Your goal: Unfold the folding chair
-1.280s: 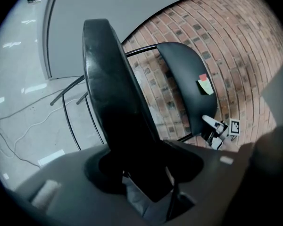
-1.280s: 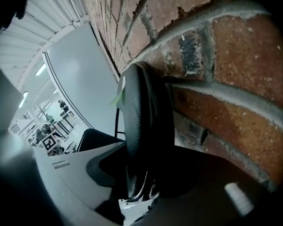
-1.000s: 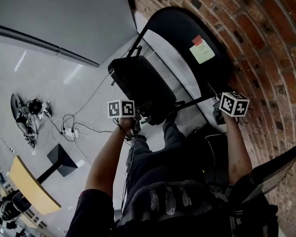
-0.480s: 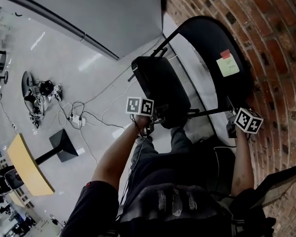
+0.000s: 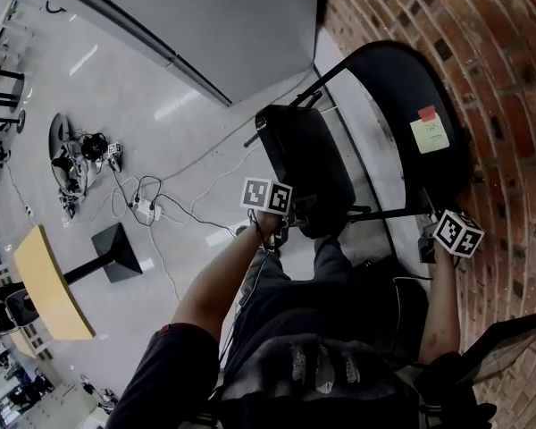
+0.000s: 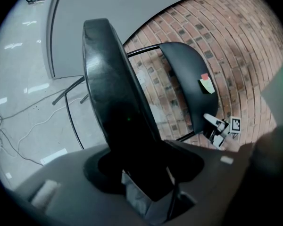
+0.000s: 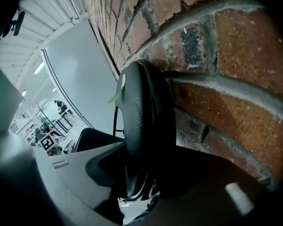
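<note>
Neither gripper has shifted; only the head view has swung. The left gripper (image 5: 284, 223) clamps the seat (image 5: 304, 164) edge between its jaws. The right gripper (image 5: 426, 239) clamps the backrest (image 5: 397, 92) rim, with the brick wall (image 5: 509, 105) just beyond.

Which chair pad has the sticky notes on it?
The backrest pad, the one by the brick wall: a green note and a red note are stuck on it. The seat pad is bare.

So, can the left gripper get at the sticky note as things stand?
Probably not: the left gripper has its jaws shut on the seat, and the note sits over on the backrest, nearer the right gripper.
</note>
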A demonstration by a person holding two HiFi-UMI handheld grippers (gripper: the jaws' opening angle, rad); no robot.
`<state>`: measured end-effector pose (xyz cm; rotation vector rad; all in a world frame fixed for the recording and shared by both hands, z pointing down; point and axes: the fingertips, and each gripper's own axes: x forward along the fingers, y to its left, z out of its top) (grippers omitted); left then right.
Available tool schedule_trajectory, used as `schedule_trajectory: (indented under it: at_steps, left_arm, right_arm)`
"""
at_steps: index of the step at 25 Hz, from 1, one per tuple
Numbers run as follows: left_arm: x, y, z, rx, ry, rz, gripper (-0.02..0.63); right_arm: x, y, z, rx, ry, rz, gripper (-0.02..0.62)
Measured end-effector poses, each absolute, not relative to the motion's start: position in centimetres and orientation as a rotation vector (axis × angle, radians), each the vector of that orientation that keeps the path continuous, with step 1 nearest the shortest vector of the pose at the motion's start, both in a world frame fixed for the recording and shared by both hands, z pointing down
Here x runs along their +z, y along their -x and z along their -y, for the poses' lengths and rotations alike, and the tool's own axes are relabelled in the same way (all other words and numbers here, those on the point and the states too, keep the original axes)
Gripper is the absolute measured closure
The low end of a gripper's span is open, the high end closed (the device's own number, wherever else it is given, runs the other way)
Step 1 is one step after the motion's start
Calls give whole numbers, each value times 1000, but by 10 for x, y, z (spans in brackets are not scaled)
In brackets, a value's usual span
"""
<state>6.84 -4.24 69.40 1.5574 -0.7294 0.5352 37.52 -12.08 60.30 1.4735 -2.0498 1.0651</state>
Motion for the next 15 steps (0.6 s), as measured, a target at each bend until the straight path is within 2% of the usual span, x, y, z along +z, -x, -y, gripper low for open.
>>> schedule_trajectory:
  at_steps: [15]
  left_arm:
    - [696, -59, 37, 535, -1551, 750, 358]
  right_arm:
    - [604, -377, 119, 1066, -1462, 2029, 407]
